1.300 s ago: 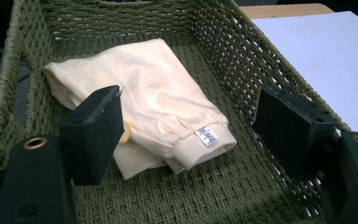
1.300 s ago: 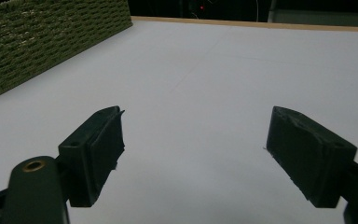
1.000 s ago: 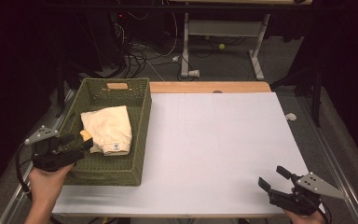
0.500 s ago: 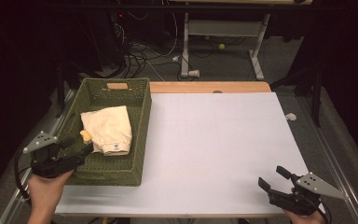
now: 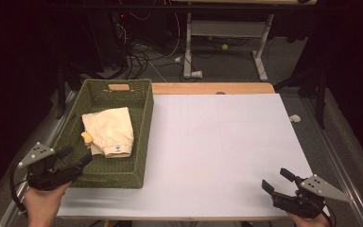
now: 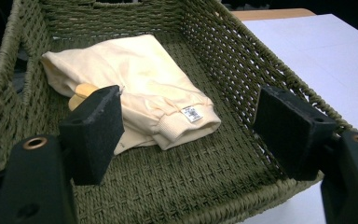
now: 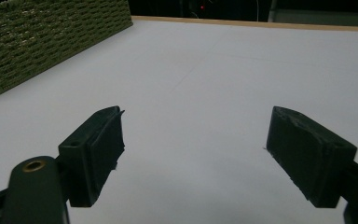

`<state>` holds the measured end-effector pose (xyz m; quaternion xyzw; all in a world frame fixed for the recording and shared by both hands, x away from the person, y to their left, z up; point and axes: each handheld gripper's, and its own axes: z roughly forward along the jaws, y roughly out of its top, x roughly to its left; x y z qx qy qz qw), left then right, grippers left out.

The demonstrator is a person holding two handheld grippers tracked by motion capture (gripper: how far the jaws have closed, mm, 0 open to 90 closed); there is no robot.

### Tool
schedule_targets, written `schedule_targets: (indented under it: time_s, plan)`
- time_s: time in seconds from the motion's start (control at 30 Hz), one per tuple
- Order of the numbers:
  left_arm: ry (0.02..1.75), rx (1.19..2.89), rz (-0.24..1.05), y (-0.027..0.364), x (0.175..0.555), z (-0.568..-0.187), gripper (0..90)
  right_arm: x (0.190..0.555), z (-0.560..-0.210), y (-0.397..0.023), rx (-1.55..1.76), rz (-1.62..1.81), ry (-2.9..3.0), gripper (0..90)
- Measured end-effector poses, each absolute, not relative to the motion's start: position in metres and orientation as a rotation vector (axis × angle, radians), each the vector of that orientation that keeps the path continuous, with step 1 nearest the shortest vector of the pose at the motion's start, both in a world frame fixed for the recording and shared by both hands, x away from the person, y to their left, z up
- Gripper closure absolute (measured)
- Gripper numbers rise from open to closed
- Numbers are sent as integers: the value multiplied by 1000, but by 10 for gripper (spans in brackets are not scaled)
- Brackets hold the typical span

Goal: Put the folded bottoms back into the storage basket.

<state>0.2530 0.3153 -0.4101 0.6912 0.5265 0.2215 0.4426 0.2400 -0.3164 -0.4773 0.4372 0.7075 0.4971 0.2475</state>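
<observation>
Drawn back toward the basket's (image 5: 142,137) near-left corner, the left gripper (image 5: 78,161) is held open, cloth (image 6: 154,100) just ahead.

White table top (image 5: 227,151) with a wooden strip (image 5: 212,88) along its far edge. Crumpled white scrap (image 5: 294,118) just off the right edge. Beyond: metal desk frame (image 5: 224,35), tangled cables (image 5: 142,56), small yellow-green ball (image 5: 224,47) on grey floor.

**Bright tabletop, dark surroundings**

We see the white table (image 5: 227,142) evenly lit from overhead, w/ mild glare; the room behind goes nearly black. Shadows are soft. In both gripper views the near jaws look blurred, approx. out of focus, perhaps slightly grainy.
</observation>
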Motion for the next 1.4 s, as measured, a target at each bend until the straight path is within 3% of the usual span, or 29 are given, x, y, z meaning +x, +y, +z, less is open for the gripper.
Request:
schedule_targets:
  time_s: [1.4]
  plan:
    - [1322,1654,665,330,215,-449,225,240,-478,-316,1191,1352,1932,196]
